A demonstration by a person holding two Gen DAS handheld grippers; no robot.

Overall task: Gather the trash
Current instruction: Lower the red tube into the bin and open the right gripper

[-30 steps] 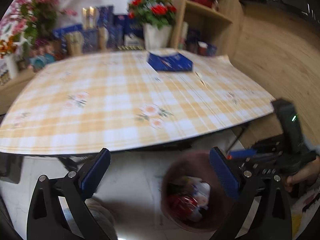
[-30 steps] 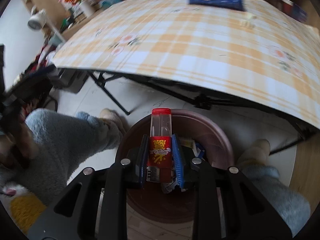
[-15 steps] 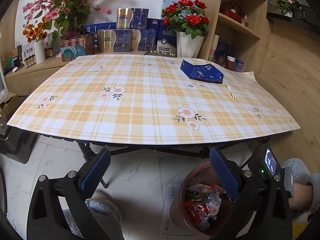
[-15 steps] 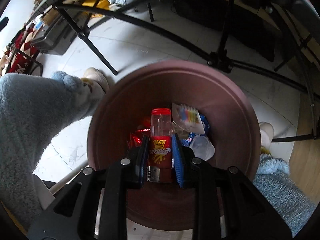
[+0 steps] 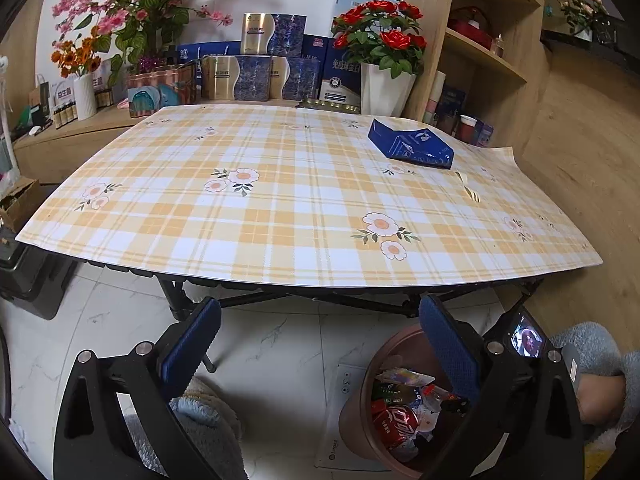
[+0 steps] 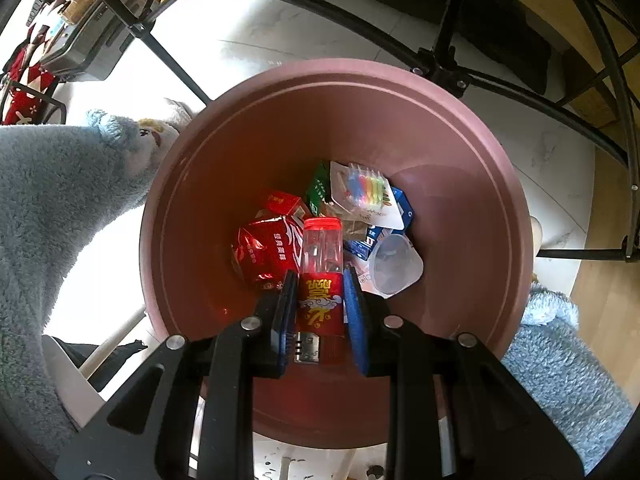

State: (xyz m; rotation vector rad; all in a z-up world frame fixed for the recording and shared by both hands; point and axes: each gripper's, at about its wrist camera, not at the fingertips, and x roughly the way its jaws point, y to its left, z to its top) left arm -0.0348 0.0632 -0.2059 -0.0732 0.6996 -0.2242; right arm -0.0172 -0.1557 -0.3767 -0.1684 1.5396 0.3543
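Now, item one: my right tongs [image 6: 320, 312], pads pressed on both sides of a small red-capped bottle [image 6: 322, 276]. A second ago the checked tabletop filled that view and the bin sat low; the view has since tipped over and dropped, so I look straight down into the brown bin [image 6: 472, 128], bottle hanging above the heap. My reading: carry is finished, only the release remains.

Item two: bottle. Clear hard plastic upper, empty by the look, red printed label around the lower half, slim and cylindrical. Should drop cleanly once freed.

Item three: bin. Smooth round plastic, walls tapering to a narrow floor. Contents: crumpled red foil wrapper [image 6: 264, 252], green carton [image 6: 318, 188], white card with coloured stripes [image 6: 366, 190], clear squashed cup [image 6: 394, 266], blue pack beneath.

Item four: my left tongs [image 5: 320, 344], spread wide, nothing between the ribbed blue pads, hanging above the white marbled floor before the table [image 5: 280, 208].

Item five: tablecloth, glossy yellow check with flowers. One flat blue packet [image 5: 412, 146] lies at the far right; possibly the next piece to collect.
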